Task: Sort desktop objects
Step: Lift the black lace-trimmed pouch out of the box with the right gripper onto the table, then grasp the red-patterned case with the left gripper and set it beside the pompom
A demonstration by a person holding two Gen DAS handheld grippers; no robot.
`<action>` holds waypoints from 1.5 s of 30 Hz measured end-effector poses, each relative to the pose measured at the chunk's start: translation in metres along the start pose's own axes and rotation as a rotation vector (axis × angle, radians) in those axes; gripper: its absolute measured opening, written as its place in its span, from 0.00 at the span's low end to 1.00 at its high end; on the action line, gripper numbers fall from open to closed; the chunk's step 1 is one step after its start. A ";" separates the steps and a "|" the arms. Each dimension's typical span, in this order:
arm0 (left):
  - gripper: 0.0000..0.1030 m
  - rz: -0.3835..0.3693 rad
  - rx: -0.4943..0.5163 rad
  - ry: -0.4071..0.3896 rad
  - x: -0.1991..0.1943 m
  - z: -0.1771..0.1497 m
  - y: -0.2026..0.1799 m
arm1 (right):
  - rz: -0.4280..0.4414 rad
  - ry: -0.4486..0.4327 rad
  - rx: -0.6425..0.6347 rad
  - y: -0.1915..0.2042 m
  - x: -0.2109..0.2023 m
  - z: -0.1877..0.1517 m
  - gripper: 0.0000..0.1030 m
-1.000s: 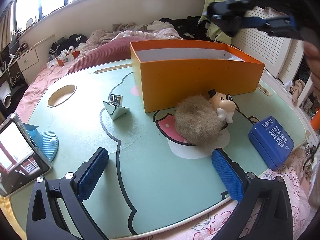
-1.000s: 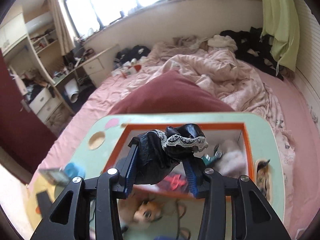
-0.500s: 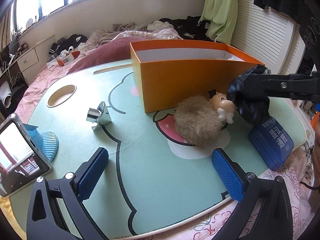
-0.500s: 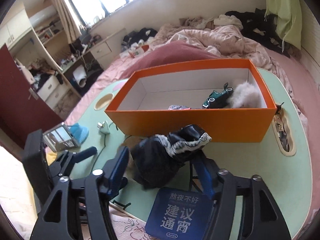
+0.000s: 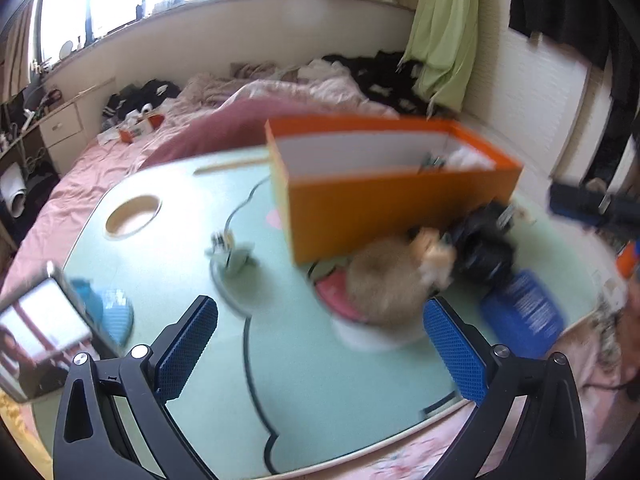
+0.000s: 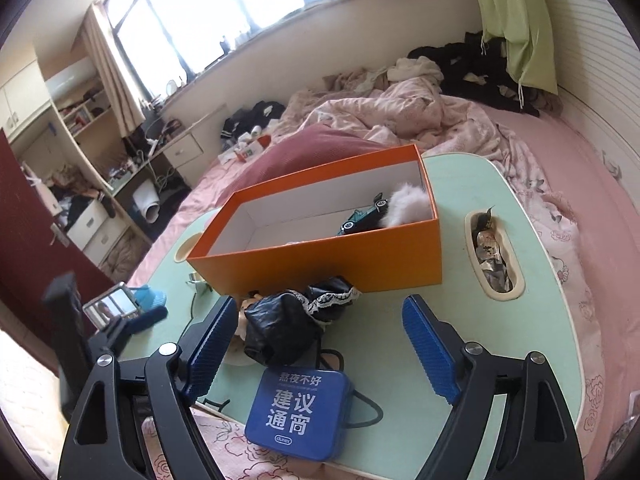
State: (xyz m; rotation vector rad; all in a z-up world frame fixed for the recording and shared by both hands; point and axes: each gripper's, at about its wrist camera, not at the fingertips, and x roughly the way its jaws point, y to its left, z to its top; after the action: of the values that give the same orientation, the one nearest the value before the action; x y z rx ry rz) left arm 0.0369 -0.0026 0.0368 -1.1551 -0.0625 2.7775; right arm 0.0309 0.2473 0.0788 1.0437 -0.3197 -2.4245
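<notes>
An orange box (image 6: 332,256) stands on the green table (image 6: 460,308); a toy car (image 6: 362,216) and a white fluffy thing (image 6: 408,208) lie inside. A black lace-trimmed cloth (image 6: 292,328) lies on the table in front of the box, beside a doll (image 5: 434,248) and a tan fur ball (image 5: 384,280). A blue tin (image 6: 298,414) lies at the near edge. My right gripper (image 6: 316,352) is open, just behind the cloth. My left gripper (image 5: 320,348) is open and empty over the table; the view is blurred. The box also shows in the left wrist view (image 5: 392,200).
A metal clip (image 5: 230,252) lies left of the box. A phone on a blue stand (image 5: 44,332) sits at the table's left edge. A round cup hole (image 5: 134,212) and a side slot with scraps (image 6: 492,256) are set in the table. Bed and bedding surround it.
My right gripper has opened and let go of the black cloth, which now lies on the table before the box. My left gripper's view has shifted and blurred.
</notes>
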 end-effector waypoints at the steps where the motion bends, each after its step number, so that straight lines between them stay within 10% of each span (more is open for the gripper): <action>1: 0.97 -0.031 -0.008 0.003 -0.004 0.011 0.000 | 0.004 -0.003 -0.001 0.000 -0.001 0.000 0.82; 11: 0.38 -0.163 -0.104 0.326 0.057 0.124 -0.004 | 0.028 -0.003 0.003 -0.003 -0.002 -0.002 0.82; 27: 0.47 -0.211 -0.166 0.735 0.133 0.116 -0.024 | 0.043 -0.005 0.033 -0.010 -0.003 -0.004 0.82; 31: 0.67 -0.245 -0.207 0.713 0.144 0.107 -0.025 | 0.046 -0.002 0.038 -0.012 -0.003 -0.006 0.82; 45: 0.52 -0.373 -0.261 0.538 0.119 0.096 -0.007 | 0.036 -0.024 0.059 -0.017 -0.007 -0.003 0.82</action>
State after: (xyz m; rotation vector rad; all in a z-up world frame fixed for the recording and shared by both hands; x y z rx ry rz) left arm -0.1137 0.0216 0.0215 -1.7090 -0.5339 2.1079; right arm 0.0319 0.2655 0.0746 1.0260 -0.4173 -2.4097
